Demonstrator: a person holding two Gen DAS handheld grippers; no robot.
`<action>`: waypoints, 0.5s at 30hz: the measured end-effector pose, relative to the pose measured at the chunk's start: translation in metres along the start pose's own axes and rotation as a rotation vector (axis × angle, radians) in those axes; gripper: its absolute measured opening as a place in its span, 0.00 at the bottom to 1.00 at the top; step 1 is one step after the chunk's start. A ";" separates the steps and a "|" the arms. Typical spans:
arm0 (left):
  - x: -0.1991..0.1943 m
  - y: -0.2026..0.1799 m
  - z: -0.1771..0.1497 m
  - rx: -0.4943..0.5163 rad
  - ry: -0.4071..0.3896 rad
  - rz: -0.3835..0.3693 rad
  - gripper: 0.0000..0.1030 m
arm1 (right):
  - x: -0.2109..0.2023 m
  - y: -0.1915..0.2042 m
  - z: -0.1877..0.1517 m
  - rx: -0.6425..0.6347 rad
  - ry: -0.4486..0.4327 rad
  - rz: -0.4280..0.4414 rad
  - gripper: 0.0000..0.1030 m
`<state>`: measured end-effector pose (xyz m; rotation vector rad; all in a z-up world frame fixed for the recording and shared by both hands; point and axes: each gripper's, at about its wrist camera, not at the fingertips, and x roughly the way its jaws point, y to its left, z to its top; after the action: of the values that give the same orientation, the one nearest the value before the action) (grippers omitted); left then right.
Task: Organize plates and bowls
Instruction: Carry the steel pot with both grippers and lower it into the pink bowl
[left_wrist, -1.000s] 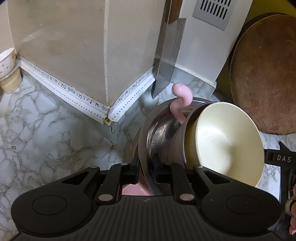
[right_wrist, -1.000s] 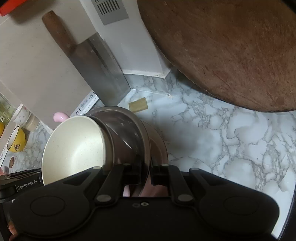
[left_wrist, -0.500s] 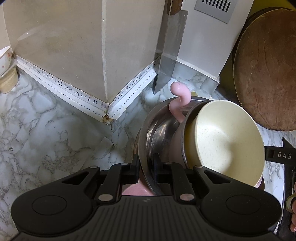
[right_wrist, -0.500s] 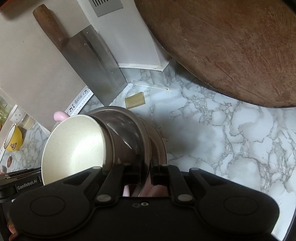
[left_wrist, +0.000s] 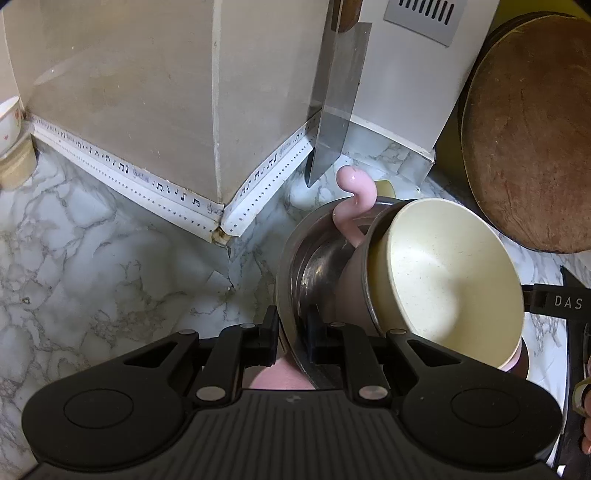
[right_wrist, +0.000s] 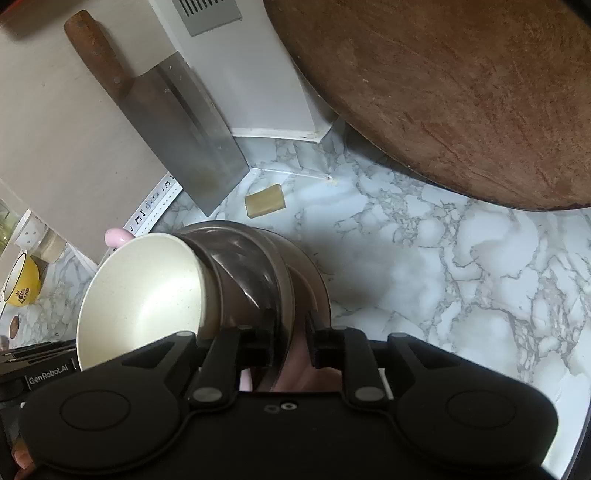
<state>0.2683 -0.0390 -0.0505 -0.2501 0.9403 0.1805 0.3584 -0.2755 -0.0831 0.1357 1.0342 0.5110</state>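
Observation:
A tipped stack of nested bowls hangs between my two grippers: steel bowls (left_wrist: 291, 258) on the outside and a cream-lined bowl (left_wrist: 443, 273) innermost. A pink curled handle (left_wrist: 356, 188) pokes up behind the stack. My left gripper (left_wrist: 293, 332) is shut on the steel rim. In the right wrist view the steel bowls (right_wrist: 243, 266) and cream bowl (right_wrist: 147, 295) lean left. My right gripper (right_wrist: 291, 341) straddles the steel rim, and its jaws are opening, with a gap showing beside the right pad. Whether the stack rests on the counter is hidden.
A cleaver (right_wrist: 192, 140) leans on the wall behind the stack, with a beige block (right_wrist: 266, 201) by its tip. A large round wooden board (right_wrist: 443, 92) stands at the right. A yellow bowl (right_wrist: 22, 288) sits far left on the marble counter (right_wrist: 443, 277).
The right gripper's jaws have spread apart off the steel rim. The left gripper stays clamped on it. The stack and both hands have barely shifted.

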 end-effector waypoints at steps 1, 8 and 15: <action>-0.001 0.000 0.000 0.001 -0.001 -0.003 0.14 | -0.001 0.001 0.000 0.001 -0.001 0.001 0.22; -0.011 0.004 -0.002 0.003 -0.011 -0.014 0.20 | -0.015 0.005 -0.003 0.005 -0.026 -0.014 0.30; -0.034 0.006 -0.008 0.026 -0.086 -0.019 0.56 | -0.036 0.006 -0.010 0.001 -0.069 -0.027 0.35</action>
<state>0.2410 -0.0374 -0.0281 -0.2250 0.8539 0.1604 0.3334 -0.2888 -0.0577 0.1391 0.9674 0.4785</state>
